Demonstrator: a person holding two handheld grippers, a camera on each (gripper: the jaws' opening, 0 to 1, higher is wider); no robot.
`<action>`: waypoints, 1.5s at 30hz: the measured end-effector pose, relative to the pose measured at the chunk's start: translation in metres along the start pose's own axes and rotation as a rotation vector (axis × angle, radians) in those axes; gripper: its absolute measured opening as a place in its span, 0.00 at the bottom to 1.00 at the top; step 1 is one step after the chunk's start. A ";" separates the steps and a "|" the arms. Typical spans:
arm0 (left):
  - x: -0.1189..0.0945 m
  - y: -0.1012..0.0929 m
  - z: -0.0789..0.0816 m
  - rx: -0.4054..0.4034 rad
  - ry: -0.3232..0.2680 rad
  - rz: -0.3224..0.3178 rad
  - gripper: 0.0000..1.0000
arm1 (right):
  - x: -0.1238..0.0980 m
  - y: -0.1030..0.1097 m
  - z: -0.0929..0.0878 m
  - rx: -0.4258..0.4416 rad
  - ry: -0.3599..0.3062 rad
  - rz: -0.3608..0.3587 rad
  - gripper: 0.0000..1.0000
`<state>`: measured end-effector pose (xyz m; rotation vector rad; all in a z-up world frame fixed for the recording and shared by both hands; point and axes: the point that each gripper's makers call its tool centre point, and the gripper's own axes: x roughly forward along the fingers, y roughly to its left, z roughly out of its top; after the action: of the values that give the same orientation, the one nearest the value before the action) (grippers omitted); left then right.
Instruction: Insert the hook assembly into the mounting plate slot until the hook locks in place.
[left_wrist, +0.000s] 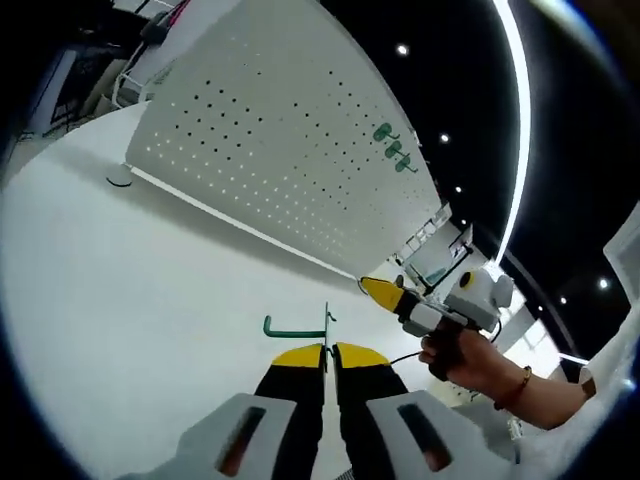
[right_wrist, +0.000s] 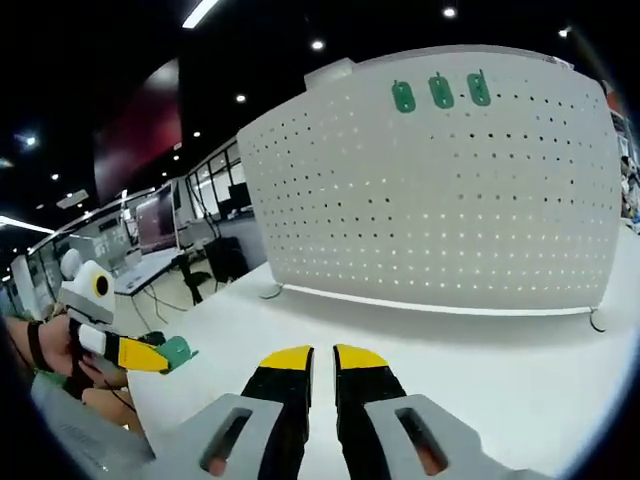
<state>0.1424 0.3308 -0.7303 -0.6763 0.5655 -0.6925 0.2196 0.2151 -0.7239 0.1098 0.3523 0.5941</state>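
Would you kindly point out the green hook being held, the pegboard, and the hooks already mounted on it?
green hook (left_wrist: 296, 327), left gripper view, on its horizontal arm.
pegboard (right_wrist: 440, 200), right gripper view, on its perforated face.
mounted hooks (right_wrist: 441, 92), right gripper view, on the middle hook's plate.

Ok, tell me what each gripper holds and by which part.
Left gripper pinches the green hook by its flat base plate; the right gripper holds nothing.

White table (right_wrist: 520, 370) w/ upright pegboard (right_wrist: 440, 190) on it.
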 end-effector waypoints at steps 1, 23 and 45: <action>-0.001 -0.003 0.001 -0.011 -0.006 -0.006 0.03 | -0.001 0.002 -0.001 0.001 0.000 0.007 0.07; -0.020 -0.073 0.028 -0.256 -0.155 -0.281 0.03 | -0.021 0.068 0.017 0.048 -0.157 0.330 0.08; -0.042 -0.116 0.035 -0.448 -0.196 -0.587 0.03 | -0.064 0.137 0.047 0.371 -0.271 0.807 0.16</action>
<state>0.0939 0.3065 -0.6138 -1.3444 0.3362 -1.0418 0.1148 0.2924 -0.6338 0.7045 0.1378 1.2901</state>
